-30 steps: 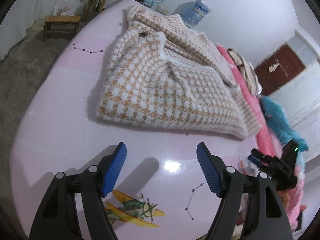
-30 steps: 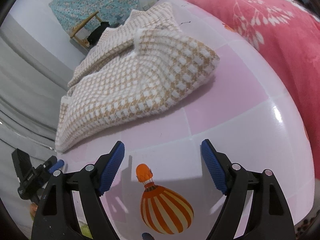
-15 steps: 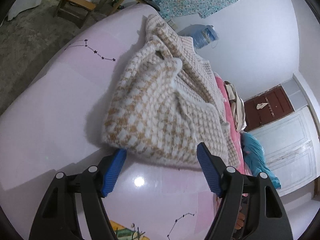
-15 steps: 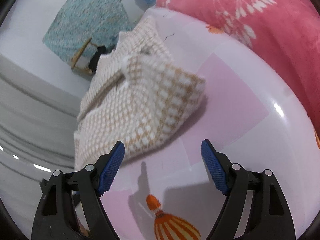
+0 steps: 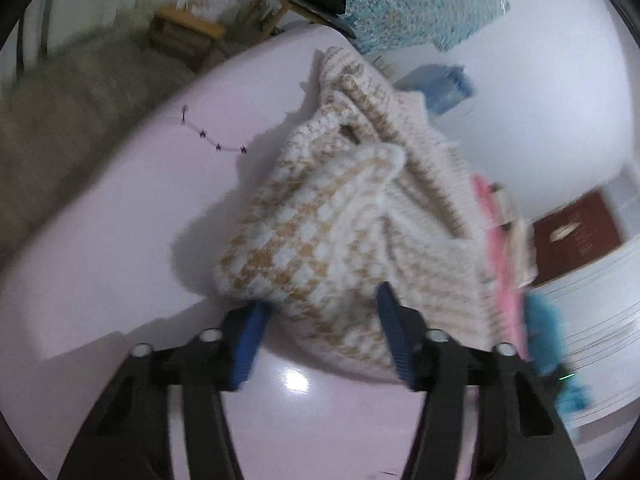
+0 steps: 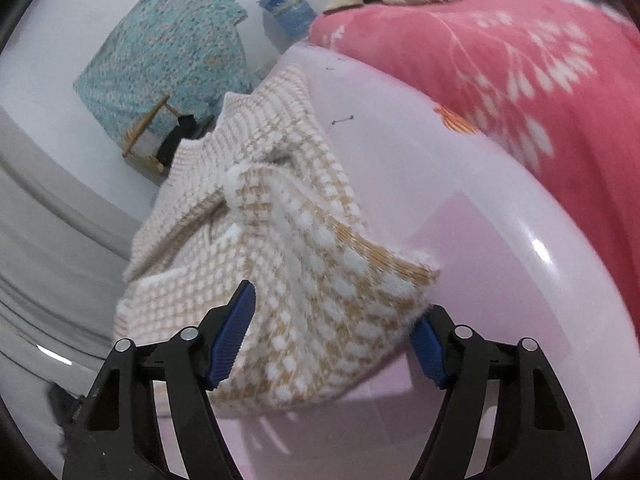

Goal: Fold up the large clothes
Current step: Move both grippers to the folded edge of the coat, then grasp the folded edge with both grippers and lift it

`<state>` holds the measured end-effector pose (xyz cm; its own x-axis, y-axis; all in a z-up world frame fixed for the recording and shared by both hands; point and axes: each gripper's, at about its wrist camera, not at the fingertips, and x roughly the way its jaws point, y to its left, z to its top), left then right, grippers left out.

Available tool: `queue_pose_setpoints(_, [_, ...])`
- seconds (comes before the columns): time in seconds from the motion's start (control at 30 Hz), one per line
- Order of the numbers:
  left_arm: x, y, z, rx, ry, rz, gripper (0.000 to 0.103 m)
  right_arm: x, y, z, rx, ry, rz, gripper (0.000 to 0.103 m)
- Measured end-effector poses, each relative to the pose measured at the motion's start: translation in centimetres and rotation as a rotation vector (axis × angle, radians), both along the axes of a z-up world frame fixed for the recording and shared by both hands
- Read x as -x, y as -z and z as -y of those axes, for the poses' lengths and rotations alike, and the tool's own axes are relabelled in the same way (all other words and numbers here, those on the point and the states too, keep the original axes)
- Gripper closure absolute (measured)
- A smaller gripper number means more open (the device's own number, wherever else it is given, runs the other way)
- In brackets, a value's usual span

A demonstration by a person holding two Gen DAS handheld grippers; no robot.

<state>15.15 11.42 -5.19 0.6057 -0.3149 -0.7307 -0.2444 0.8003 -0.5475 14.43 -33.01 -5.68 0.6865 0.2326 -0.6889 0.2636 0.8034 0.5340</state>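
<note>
Both pairs of jaws are closing around the near edge of a tan-and-white checked knit garment [image 5: 340,240], and neither has pinched it yet — cloth sits between the blue pads with a gap left on each side.

From the left wrist view, the left gripper [image 5: 320,340] fills the lower part of the frame, its black arms spreading toward the bottom corners. The garment's thick folded edge bulges down between the pads at lower centre, and the rest of the knit runs up toward the upper middle of the frame. It lies on a glossy pink table [image 5: 120,240] printed with a small dotted star line at centre left. A wooden stool [image 5: 188,30] stands at upper left, blurred.

From the right wrist view, the right gripper [image 6: 332,332] straddles a folded corner of the same garment [image 6: 300,264], which hangs slightly over the pads at lower centre. The pink table [image 6: 500,240] curves away to the right. A red floral blanket [image 6: 520,60] fills the upper right, and teal patterned cloth [image 6: 168,48] hangs at upper left.
</note>
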Motion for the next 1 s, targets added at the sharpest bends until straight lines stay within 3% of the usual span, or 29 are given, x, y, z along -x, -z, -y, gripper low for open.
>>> queue_pose_setpoints(0.03, [-0.1, -0.1, 0.4, -0.052, 0.008, -0.002, 0.066, -0.3, -0.1, -0.3, 0.042, -0.004, -0.002, 0.043])
queue_pose_setpoints(0.1, [-0.3, -0.2, 1.2, -0.148, 0.031, 0.004, 0.078, -0.5, -0.2, -1.0, 0.161, -0.018, -0.016, 0.063])
queue_pose_setpoints(0.13, [-0.4, -0.3, 1.5, -0.189, 0.044, 0.012, 0.084, -0.6, -0.2, -1.2, 0.188, -0.029, -0.019, 0.066])
queue_pose_setpoints(0.2, [0.0, -1.2, 2.4, -0.283, 0.080, 0.056, 0.092, -0.8, -0.8, -1.9, 0.249, -0.059, -0.008, 0.087])
queue_pose_setpoints(0.27, [0.8, -2.8, 3.4, -0.385, 0.107, 0.118, 0.094, -0.3, -2.3, -2.9, 0.319, -0.077, 0.025, 0.095])
queue_pose_setpoints(0.33, [1.8, -4.7, 4.1, -0.456, 0.123, 0.183, 0.094, 0.5, -4.2, -3.7, 0.385, -0.072, 0.072, 0.096])
queue_pose_setpoints(0.47, [3.9, -7.9, 4.9, -0.550, 0.142, 0.288, 0.095, 2.3, -7.7, -3.6, 0.380, -0.068, 0.169, 0.097])
queue_pose_setpoints(0.57, [5.7, -10.0, 4.0, -0.551, 0.132, 0.335, 0.095, 4.1, -9.2, -3.4, 0.365, -0.082, 0.210, 0.097])
queue_pose_setpoints(0.7, [8.8, -11.1, 2.0, -0.472, 0.144, 0.322, 0.095, 8.0, -10.2, -3.8, 0.368, -0.119, 0.239, 0.097])
queue_pose_setpoints(0.87, [12.7, -9.2, 0.0, -0.369, 0.165, 0.197, 0.094, 11.8, -7.5, -3.6, 0.288, -0.153, 0.157, 0.096])
queue_pose_setpoints(0.93, [13.1, -6.7, -1.2, -0.290, 0.165, 0.104, 0.090, 11.9, -4.8, -2.9, 0.220, -0.173, 0.077, 0.091])
queue_pose_setpoints(1.0, [12.9, -4.7, -2.1, -0.231, 0.157, 0.022, 0.087, 11.6, -2.4, -2.0, 0.149, -0.173, -0.008, 0.080])
